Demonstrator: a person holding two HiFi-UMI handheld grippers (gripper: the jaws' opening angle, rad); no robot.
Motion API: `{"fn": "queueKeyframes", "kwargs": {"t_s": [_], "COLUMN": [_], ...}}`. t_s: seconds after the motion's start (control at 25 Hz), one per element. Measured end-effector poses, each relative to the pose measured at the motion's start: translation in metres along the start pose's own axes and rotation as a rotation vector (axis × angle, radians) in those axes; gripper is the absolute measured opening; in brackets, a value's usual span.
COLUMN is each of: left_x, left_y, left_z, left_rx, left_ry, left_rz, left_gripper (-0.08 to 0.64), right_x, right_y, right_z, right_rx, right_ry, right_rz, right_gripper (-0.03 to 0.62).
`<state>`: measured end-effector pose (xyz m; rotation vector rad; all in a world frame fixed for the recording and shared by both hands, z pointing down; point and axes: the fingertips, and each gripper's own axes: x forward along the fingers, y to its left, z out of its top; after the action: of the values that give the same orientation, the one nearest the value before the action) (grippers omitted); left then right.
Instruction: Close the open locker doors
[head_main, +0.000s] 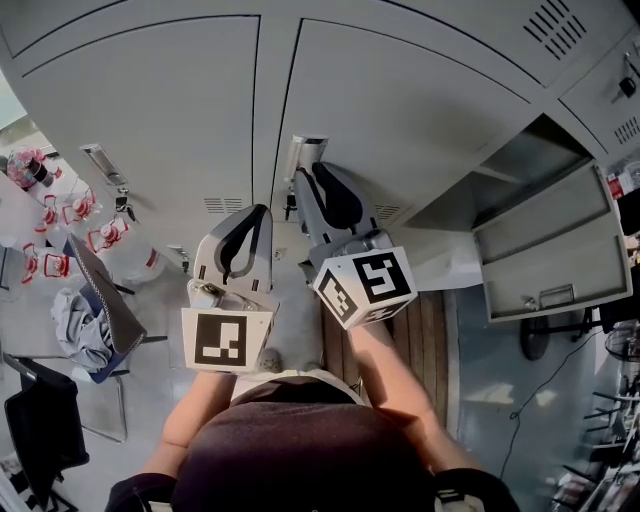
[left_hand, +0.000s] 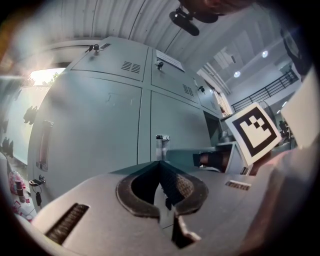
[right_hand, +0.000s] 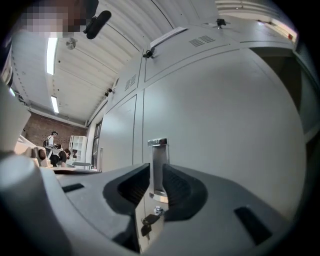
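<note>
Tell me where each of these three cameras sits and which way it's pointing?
Head view: on the person's head, looking steeply down the grey lockers; shows both forearms, left gripper, right gripper.
Left gripper view: on the left gripper, looking along its closed jaws at the lockers; the right gripper's marker cube shows.
Right gripper view: on the right gripper, facing a door handle between its jaws.
Shared: all three show that handle.
</note>
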<state>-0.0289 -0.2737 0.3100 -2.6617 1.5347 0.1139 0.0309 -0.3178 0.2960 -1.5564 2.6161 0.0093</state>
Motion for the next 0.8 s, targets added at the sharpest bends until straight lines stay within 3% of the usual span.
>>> {"fn": "queueKeyframes", "kwargs": {"t_s": [0.28, 0.8], "left_x": [0.008, 0.033], "left_y": [-0.061, -0.289], "left_z": [0.014, 0.036], "left_rx": [0.001, -0.021], "left_ry": [-0.030, -0.082], "left_rz": [-0.058, -0.349], "left_gripper": [0.005, 0.003], "right_x": [-0.071, -0.280], "right_y": [-0.033, -0.162], "right_z": [0.030, 0.068], "right_rx": [-0.072, -0.127], "right_ry": [-0.046, -0.058], "right_rz": [-0.046, -0.290], "right_gripper": [0.066, 0.066]}}
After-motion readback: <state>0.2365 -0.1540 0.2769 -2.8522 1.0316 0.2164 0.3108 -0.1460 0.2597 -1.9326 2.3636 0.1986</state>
